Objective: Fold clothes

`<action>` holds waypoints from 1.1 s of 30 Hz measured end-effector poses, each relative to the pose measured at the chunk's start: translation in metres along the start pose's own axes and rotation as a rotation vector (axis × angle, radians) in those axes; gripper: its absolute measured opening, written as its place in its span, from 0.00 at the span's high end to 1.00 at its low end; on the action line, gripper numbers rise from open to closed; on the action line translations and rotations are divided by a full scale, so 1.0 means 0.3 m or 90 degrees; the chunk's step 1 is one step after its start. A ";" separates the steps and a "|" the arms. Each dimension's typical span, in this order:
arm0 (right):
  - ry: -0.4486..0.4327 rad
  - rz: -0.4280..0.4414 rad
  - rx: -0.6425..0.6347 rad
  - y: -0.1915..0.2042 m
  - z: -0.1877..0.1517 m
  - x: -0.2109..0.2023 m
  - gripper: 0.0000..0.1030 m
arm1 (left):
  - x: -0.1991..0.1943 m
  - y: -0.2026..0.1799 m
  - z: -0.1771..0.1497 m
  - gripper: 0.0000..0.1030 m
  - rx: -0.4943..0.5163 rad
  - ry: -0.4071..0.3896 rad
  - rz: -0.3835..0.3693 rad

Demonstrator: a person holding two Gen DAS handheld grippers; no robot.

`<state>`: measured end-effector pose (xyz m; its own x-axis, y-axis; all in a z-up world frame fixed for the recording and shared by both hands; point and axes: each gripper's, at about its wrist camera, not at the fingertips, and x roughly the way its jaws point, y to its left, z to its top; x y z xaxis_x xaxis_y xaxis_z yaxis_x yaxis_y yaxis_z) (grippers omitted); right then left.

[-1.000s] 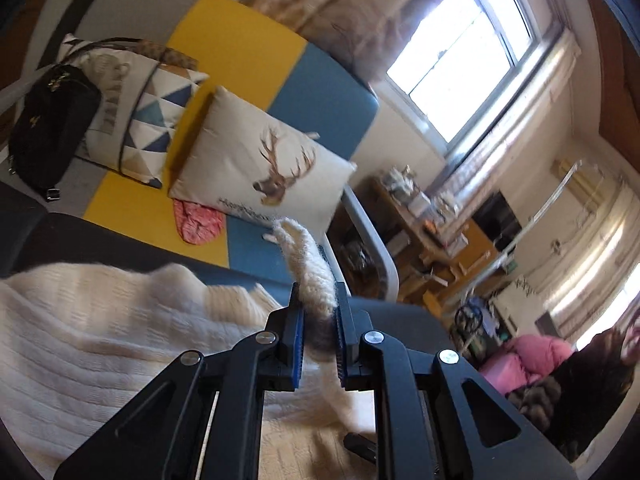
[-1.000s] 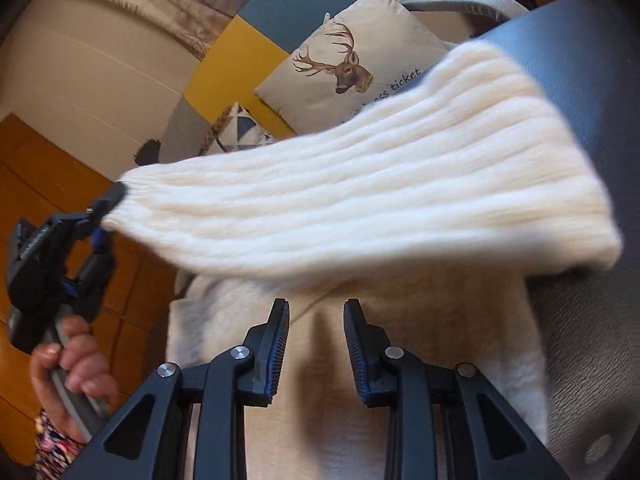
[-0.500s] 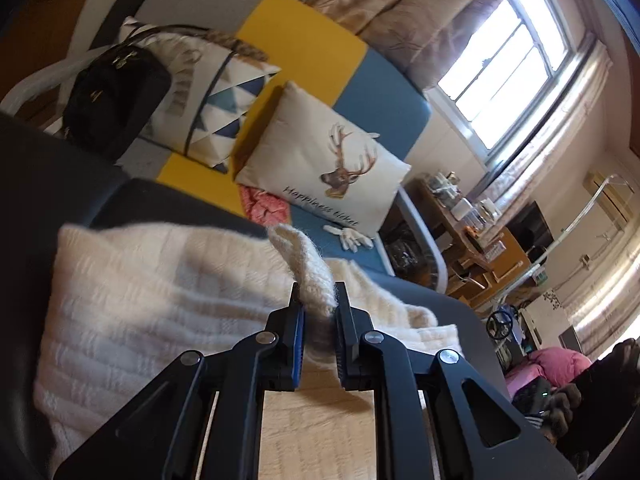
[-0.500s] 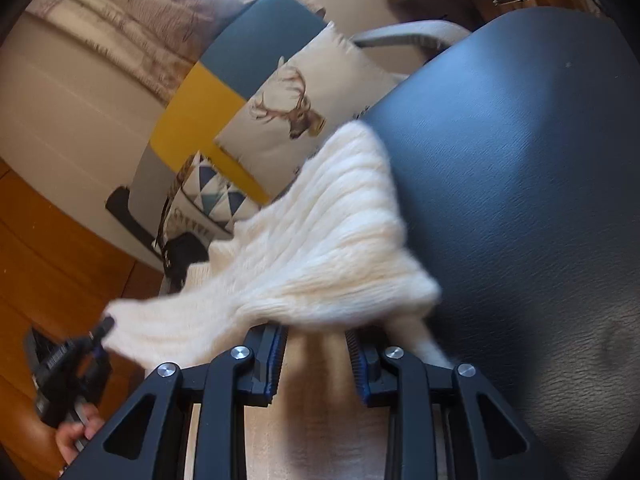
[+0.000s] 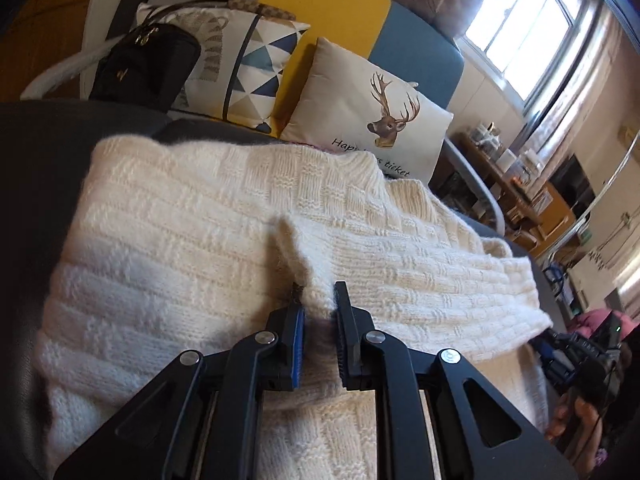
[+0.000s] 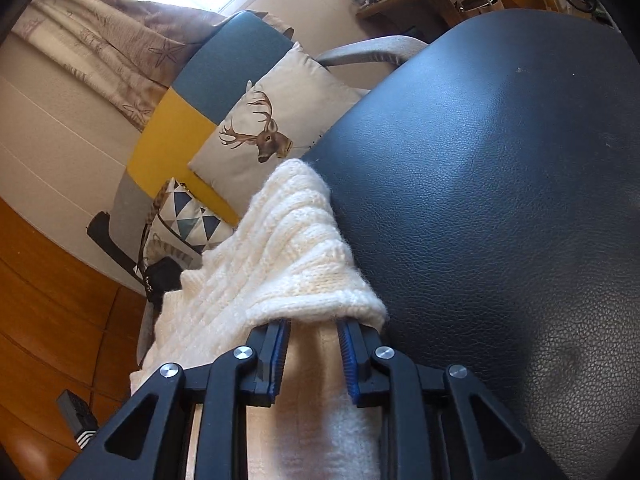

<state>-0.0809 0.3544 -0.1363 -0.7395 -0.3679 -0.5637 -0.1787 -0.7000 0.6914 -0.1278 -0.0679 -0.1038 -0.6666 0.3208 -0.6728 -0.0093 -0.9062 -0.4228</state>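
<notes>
The cream knitted sweater lies spread over the black leather surface, its body reaching toward the surface's far edge by the sofa. One sleeve now lies folded across the body, running toward the right edge of the surface; a second ago the same sleeve hung stretched in the air between the two tools, and half a second ago it was still coming down.

The left hand-held gripper is clamped on the cuff of that sleeve, a tuft of knit standing up between its blue-lined fingers. It sits lower over the sweater than before, and the cuff it raised earlier now rests almost on the body of the garment.

The right hand-held gripper has its jaws spread apart, with the folded edge of the sweater draped over the fingertips; nothing is pinched between them. In the earlier right wrist view the sleeve floated above these fingers, whereas now the knit has settled against them near the right edge of the surface.

Beyond the far edge stands a sofa in yellow, blue and grey, bearing a deer-print cushion, a triangle-patterned cushion and a black bag.
</notes>
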 end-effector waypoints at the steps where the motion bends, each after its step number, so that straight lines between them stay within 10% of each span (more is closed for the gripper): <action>1: 0.015 0.021 -0.005 0.004 0.001 -0.007 0.77 | 0.001 0.012 -0.001 0.84 -0.012 0.001 -0.009; 8: -0.018 0.150 -0.146 0.121 0.046 -0.150 0.72 | 0.001 0.064 -0.011 0.83 -0.072 -0.010 -0.069; 17: 0.082 0.032 -0.085 0.144 0.196 0.201 0.67 | -0.046 0.096 -0.021 0.83 -0.104 -0.065 -0.122; 24: 0.152 -0.007 -0.317 0.232 0.106 0.298 0.67 | -0.052 0.114 -0.024 0.83 -0.124 -0.078 -0.148; 29: 0.064 0.070 -0.224 0.225 0.205 0.195 0.67 | -0.051 0.111 -0.028 0.83 -0.126 -0.080 -0.147; 33: 0.160 0.028 -0.210 0.274 0.220 0.357 0.68 | -0.050 0.120 -0.031 0.83 -0.134 -0.080 -0.145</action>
<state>-0.2176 0.2977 -0.1100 -0.5533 -0.5116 -0.6574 0.0971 -0.8234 0.5591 -0.1113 -0.1027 -0.1145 -0.7523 0.4597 -0.4718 -0.0227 -0.7339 -0.6789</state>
